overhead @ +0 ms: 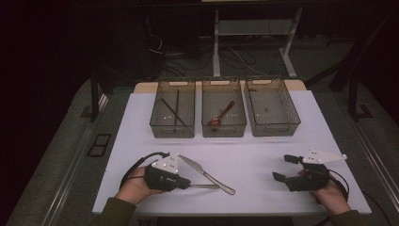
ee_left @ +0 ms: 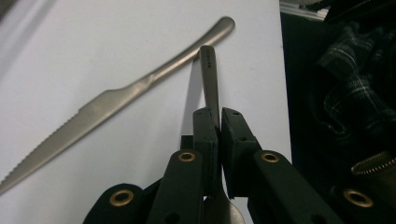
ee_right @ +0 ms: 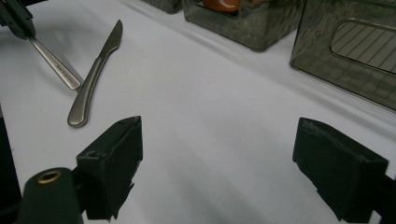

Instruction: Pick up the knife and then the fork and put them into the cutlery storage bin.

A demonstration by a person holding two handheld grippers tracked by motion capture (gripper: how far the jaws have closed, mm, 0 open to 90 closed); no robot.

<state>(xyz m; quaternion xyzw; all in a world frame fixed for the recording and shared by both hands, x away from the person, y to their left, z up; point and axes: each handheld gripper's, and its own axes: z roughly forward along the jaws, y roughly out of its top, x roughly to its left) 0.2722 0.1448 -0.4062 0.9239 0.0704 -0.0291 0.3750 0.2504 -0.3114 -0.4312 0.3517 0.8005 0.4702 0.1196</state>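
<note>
- Right now my left claw [overhead: 188, 182] is clamped on a metal utensil [ee_left: 209, 79]; in the left gripper view the jaws pinch its neck edge-on, the handle running forward past them and a widening at the bottom edge that I take for a fork or spoon head.
- The utensil sits low at the front left of the desk [overhead: 263, 155], its handle end just beside the knife [overhead: 205, 173]; whether the two touch I cannot tell.
- The knife lies flat and slanted on the desk, serrated blade away from me, handle toward the front edge.
- My right claw [overhead: 281, 168] stands wide open with nothing between the jaws, hovering at the front right, well apart from the cutlery; I judge it is waiting its turn.
- Three bins line the back: the left bin [overhead: 172, 125] holds dark sticks, likely chopsticks, the middle bin [overhead: 224, 125] a reddish spoon [overhead: 222, 115], and the right bin [overhead: 273, 125] looks bare.
- That layout suggests sorting by type, so the gripped utensil is probably bound for a bin.
- Small engraved lettering shows on the utensil's handle, too small to read.
</note>
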